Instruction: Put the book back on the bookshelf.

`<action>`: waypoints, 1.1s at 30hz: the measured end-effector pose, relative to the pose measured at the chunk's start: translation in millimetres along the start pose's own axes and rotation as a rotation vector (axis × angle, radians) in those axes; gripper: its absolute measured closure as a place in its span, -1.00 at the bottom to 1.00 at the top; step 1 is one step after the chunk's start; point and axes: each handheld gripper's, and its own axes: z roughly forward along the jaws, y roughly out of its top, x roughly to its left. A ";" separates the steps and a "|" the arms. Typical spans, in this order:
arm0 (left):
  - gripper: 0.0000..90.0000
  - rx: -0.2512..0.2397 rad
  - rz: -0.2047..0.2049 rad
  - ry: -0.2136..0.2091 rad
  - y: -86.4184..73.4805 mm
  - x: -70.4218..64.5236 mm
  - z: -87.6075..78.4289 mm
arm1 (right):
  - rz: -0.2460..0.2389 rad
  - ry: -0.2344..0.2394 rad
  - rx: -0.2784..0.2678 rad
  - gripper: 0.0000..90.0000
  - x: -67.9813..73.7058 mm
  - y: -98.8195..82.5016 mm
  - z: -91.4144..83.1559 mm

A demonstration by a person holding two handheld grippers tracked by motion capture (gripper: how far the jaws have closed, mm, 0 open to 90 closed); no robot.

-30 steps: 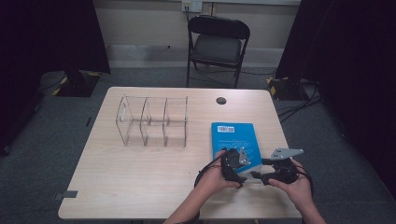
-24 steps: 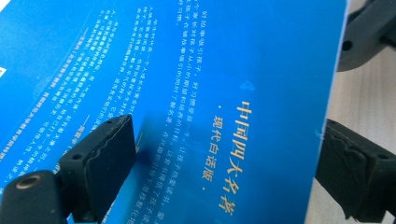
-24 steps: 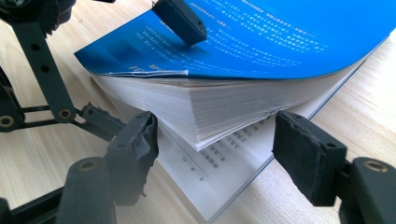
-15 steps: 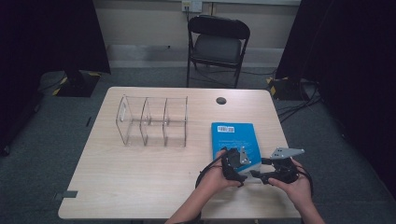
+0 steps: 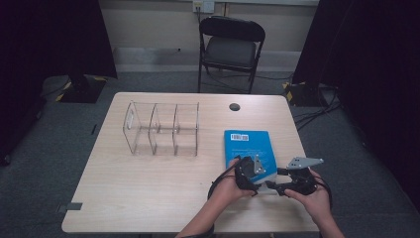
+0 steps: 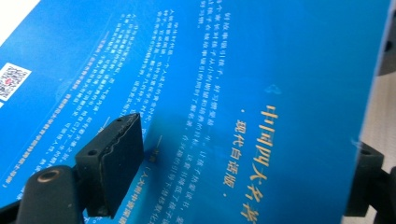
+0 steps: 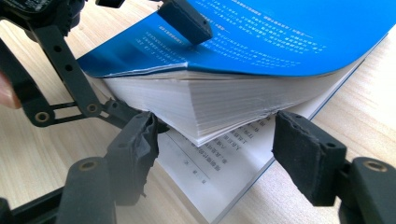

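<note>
Since the earlier frames the left gripper (image 5: 250, 174) has stayed at the near edge of the book (image 5: 247, 146), and its jaws have just been closing, with the cover and most of the pages between them; the right gripper (image 5: 281, 187) holds the same place at the book's near right corner. On the table (image 5: 148, 198) the book lies at about 4 o'clock from centre, blue cover up. A clear rack (image 5: 161, 129) with three bays stands at about 10 o'clock, well apart from the book, and a dark round port (image 5: 234, 106) sits at 12 o'clock near the far edge. A black folding chair (image 5: 230, 47) stands beyond the table. Nothing lies between the grippers and the book. In the left gripper view one pad rests on the blue cover (image 6: 224, 93); the other jaw stands at the book's edge at 3 o'clock, and the lower jaw's contact cannot be told, so the jaws read as released but nearly at grasp. In the right gripper view the cover and a thick block of pages (image 7: 224, 105) are lifted off the bottom pages (image 7: 219, 163), which lie flat on the table; the left gripper's upper pad (image 7: 187, 18) presses on the cover at 12 o'clock and its lower linkage reaches under the block. The right gripper's jaws stand apart on either side of the lifted block's corner, released and touching nothing.
</note>
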 end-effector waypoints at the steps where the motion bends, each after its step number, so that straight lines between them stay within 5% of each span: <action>1: -0.63 -0.008 -0.005 0.002 -0.4 -0.7 0.6 | 0.000 0.000 0.001 -0.31 -0.1 -0.2 -0.2; 18: -0.38 -0.009 0.022 -0.006 1.0 -2.0 -3.2 | 0.018 0.021 -0.024 -0.26 -5.7 -7.6 -0.8; 23: -0.38 0.005 0.026 -0.014 2.4 -1.7 -3.3 | 0.040 -0.011 -0.015 -0.25 -11.4 -11.3 0.1; 33: -0.45 -0.002 0.034 -0.010 2.8 -2.7 -0.7 | 0.050 0.008 -0.043 -0.14 -10.8 -9.0 -1.7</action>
